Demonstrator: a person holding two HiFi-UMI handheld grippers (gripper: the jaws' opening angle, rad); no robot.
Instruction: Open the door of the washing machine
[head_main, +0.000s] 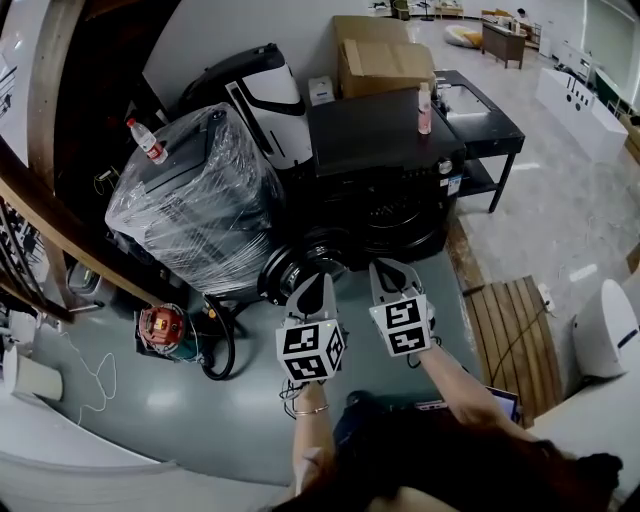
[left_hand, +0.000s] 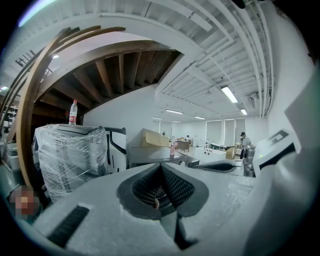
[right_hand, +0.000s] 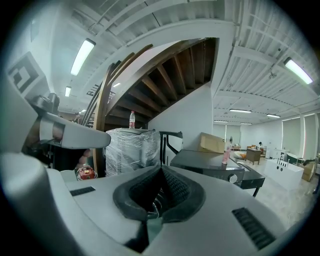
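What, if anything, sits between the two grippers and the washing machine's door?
Nothing visible. The left gripper and right gripper, both shut and empty, hang right before the washing machine; its round door lies just past the left gripper's tips. The plastic-wrapped appliance stands off to the side.

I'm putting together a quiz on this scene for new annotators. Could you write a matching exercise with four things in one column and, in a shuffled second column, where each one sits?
Things
1. pink bottle
2. red-capped bottle
3. cardboard box
4. red object

Places
A. on the floor, in front of the plastic-wrapped appliance
B. on top of the black washing machine
C. beyond the washing machine, on the side away from the person
D. on top of the plastic-wrapped appliance

Pairs: 1-B, 2-D, 3-C, 4-A
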